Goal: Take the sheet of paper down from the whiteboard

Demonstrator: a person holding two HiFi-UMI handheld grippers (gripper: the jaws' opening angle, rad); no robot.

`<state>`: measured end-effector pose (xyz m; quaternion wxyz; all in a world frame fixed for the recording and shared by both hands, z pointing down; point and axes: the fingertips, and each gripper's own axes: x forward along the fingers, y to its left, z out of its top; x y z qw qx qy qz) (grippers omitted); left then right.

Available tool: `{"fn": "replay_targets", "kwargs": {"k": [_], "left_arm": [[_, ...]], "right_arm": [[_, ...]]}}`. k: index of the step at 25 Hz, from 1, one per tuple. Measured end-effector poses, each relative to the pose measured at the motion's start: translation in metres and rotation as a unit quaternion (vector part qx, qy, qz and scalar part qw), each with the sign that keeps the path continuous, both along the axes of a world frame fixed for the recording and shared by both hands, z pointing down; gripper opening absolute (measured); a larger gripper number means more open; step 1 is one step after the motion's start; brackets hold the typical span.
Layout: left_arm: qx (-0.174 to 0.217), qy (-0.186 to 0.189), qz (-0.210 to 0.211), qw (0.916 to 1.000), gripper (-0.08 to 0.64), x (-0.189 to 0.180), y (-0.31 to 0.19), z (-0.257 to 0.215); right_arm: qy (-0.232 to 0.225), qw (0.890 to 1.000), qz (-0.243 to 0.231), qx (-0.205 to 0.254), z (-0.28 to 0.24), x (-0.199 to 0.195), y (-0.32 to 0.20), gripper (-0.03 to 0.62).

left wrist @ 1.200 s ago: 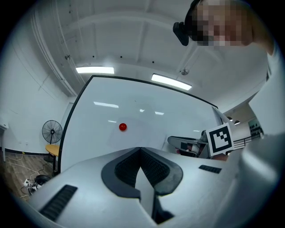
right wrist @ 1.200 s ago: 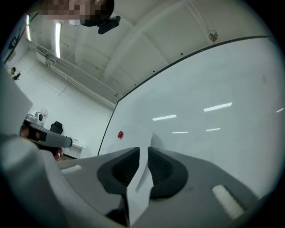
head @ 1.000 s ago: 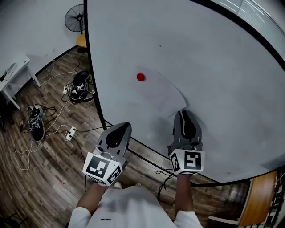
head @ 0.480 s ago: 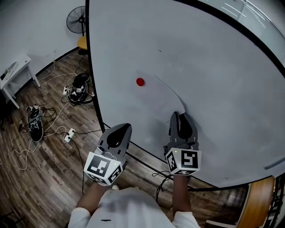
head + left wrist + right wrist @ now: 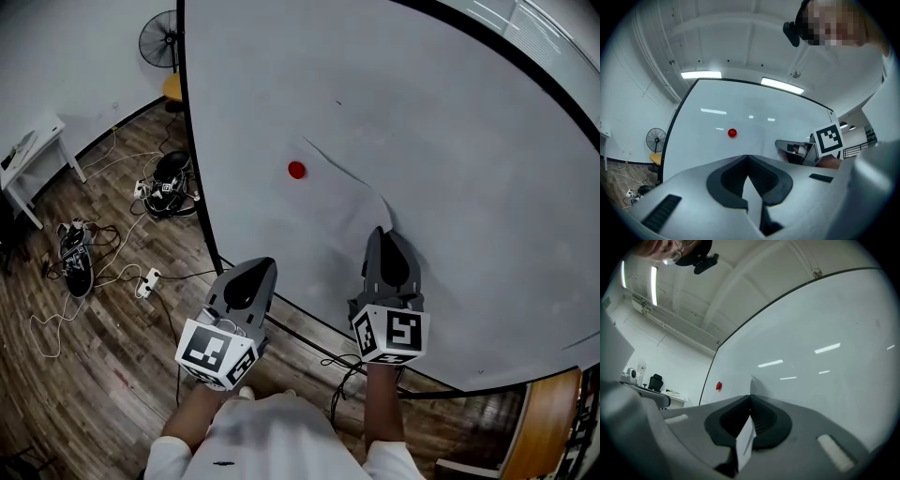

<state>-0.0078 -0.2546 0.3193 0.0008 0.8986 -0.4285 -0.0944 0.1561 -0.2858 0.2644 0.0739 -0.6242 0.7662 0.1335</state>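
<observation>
- Sheet of paper [image 5: 330,202] lies flat on the whiteboard [image 5: 441,112], pinned near its upper left by one red magnet [image 5: 296,170]. No other fastening shows.
- Right hand-held gripper [image 5: 385,236]: jaws closed on the sheet's lower right corner. The right gripper view shows a strip of white paper [image 5: 745,441] clamped between the pads, with the rest of the sheet running up toward the magnet [image 5: 718,386].
- Left hand-held gripper [image 5: 251,277]: jaws fully together with nothing in them, held below the board's lower edge and well apart from the sheet and the magnet.
- Judgement: the grip is made but the sheet is not yet free, since the magnet is in place.
- Risk 1: pulling on the corner alone may tear the paper at the magnet, because all the load goes through that one pinned spot.
- Risk 2: the corner may slip out of the right jaws, as only a small edge of paper is caught.
- Risk 3: a sharp tug could flick the magnet off onto the wooden floor [image 5: 112,309].
- Risk 4: once released, the sheet hangs from one corner and may fold or crease.
- The free left hand-held gripper could lift the magnet first, which would cut risks 1 to 3.
</observation>
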Motion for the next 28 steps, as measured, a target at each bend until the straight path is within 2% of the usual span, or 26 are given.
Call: {"fn": "replay_targets", "kwargs": {"k": [13, 16, 23, 28], "left_arm": [[0.002, -0.004, 0.006, 1.0, 0.006, 0.007, -0.008, -0.002], [0.004, -0.019, 0.006, 0.9998, 0.006, 0.01, -0.009, -0.001], [0.032, -0.041, -0.027, 0.9983, 0.008, 0.005, -0.026, -0.013], [0.052, -0.045, -0.036, 0.997, 0.076, 0.008, -0.04, -0.029]], "right_arm": [[-0.004, 1.0, -0.009, -0.005, 0.0, 0.0, -0.001, 0.009], [-0.006, 1.0, -0.012, -0.004, 0.0, 0.0, 0.002, 0.009], [-0.006, 1.0, -0.018, -0.006, 0.002, -0.002, -0.001, 0.009], [-0.002, 1.0, -0.02, -0.008, 0.002, -0.002, -0.002, 0.009]]}}
